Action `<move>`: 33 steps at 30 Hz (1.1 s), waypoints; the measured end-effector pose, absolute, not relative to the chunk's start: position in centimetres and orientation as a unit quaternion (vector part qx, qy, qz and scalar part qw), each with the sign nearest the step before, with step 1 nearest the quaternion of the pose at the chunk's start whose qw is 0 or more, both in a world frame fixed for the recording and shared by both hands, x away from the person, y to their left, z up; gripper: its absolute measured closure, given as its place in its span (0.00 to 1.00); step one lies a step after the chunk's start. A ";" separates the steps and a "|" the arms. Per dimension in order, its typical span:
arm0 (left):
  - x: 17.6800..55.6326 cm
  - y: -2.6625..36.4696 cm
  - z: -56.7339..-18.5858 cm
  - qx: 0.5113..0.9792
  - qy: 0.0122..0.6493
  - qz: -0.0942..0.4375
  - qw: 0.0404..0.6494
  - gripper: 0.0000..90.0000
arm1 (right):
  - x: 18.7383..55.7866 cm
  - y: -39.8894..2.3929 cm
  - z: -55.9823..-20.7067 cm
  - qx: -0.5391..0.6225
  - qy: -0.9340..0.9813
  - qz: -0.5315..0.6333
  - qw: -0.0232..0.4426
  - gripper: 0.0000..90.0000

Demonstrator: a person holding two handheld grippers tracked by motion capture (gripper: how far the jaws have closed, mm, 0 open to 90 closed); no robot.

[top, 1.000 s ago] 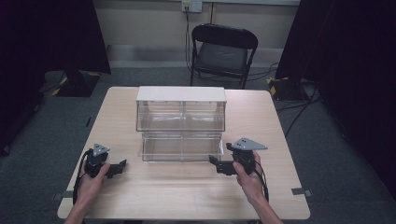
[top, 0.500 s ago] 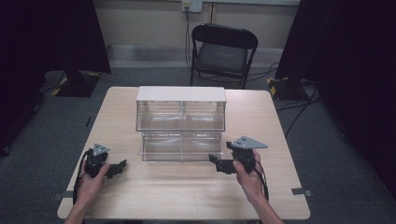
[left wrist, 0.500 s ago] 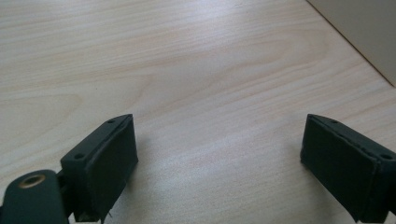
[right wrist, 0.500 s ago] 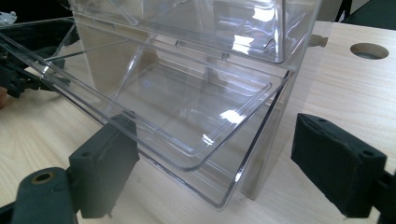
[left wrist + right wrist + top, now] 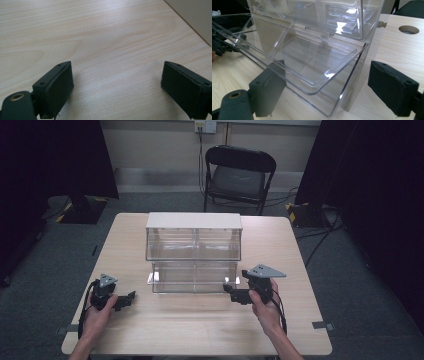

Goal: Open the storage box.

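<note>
Clear bin [image 5: 194, 255] just ahead of right hand-held gripper [image 5: 231, 293] — jaws spread, empty.

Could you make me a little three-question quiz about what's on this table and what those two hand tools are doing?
1. True or false: the left gripper holds something between its jaws.
2. Which gripper is nearest the clear plastic organizer? A) left B) right
3. What stands on the floor beyond the table?

Key:
1. False; its jaws are wide apart over bare wood.
2. B; its open jaws face the organizer's lower drawer, which sticks out.
3. A black folding chair.
</note>
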State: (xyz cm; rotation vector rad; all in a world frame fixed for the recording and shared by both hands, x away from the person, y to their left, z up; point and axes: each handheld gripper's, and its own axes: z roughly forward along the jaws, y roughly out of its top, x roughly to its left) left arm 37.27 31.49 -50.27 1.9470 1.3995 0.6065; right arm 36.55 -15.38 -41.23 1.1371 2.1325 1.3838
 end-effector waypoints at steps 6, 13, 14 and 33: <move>37.3 31.5 -50.3 0.744 0.534 0.232 0.328 0.11 | 36.6 -15.4 -41.1 0.399 0.752 0.493 0.179 0.16; 37.3 31.5 -50.3 0.744 0.534 0.232 0.328 0.11 | 36.7 -15.4 -40.9 0.399 0.750 0.496 0.179 0.16; 37.3 31.5 -50.3 0.744 0.534 0.232 0.328 0.11 | 36.7 -15.4 -40.8 0.399 0.750 0.497 0.179 0.16; 37.3 31.5 -50.3 0.744 0.534 0.232 0.328 0.11 | 37.1 -15.3 -40.5 0.402 0.741 0.507 0.180 0.16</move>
